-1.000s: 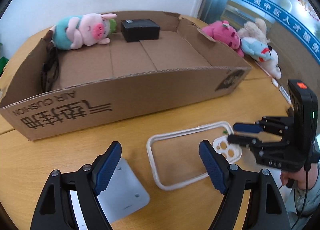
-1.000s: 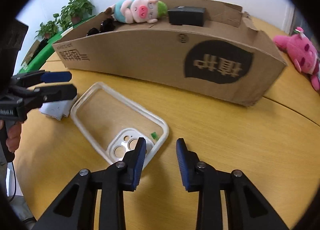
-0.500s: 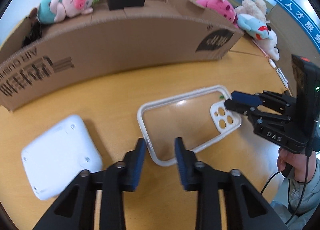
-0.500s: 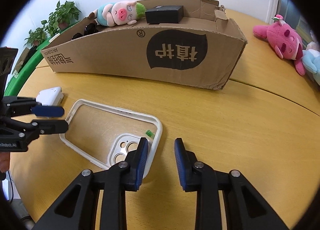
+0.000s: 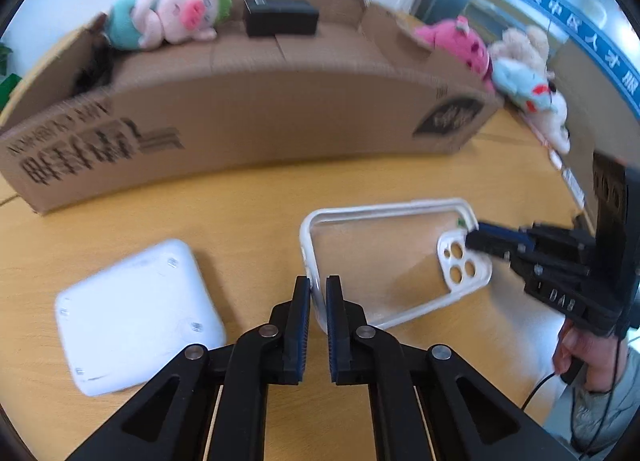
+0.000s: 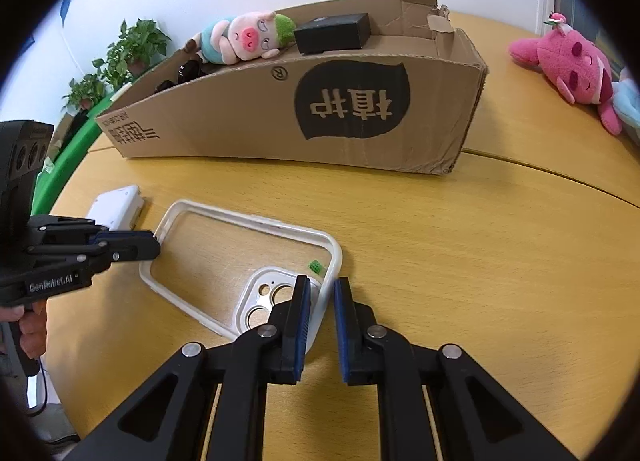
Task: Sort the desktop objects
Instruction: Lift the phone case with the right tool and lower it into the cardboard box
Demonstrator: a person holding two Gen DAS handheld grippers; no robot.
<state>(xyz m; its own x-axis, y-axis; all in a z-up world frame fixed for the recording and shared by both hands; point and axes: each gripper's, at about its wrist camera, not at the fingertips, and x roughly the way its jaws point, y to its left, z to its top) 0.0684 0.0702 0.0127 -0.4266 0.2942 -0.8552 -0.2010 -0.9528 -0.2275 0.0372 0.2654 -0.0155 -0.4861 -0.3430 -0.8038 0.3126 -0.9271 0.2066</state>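
L hand-held gripper (image 5: 318, 301) is seen nearly closed, pads pinched on the white rim of the phone case (image 5: 384, 261) at its near short end. R hand-held gripper (image 6: 322, 305) is likewise narrowed, its pads set either side of the case (image 6: 244, 257) edge by the camera cutout; whether the rim is actually squeezed can't be told from either view. The case is laid flat on the counter (image 5: 240, 213), in front of the cardboard box (image 5: 256, 117).

Left wrist view only: a white flat device (image 5: 136, 317) is shown whole, just beside the case, w/ a pale-blue plush (image 5: 520, 85) and cream plush behind it past the box corner. Right wrist view only: potted plants (image 6: 120, 57) against the white wall, green surface below them.

Inside the box, a pig plush (image 6: 240, 39) and black box (image 6: 332, 33) are seen. A pink plush (image 6: 572, 65) is left on the wood-tone counter (image 6: 480, 245), well apart from the case.
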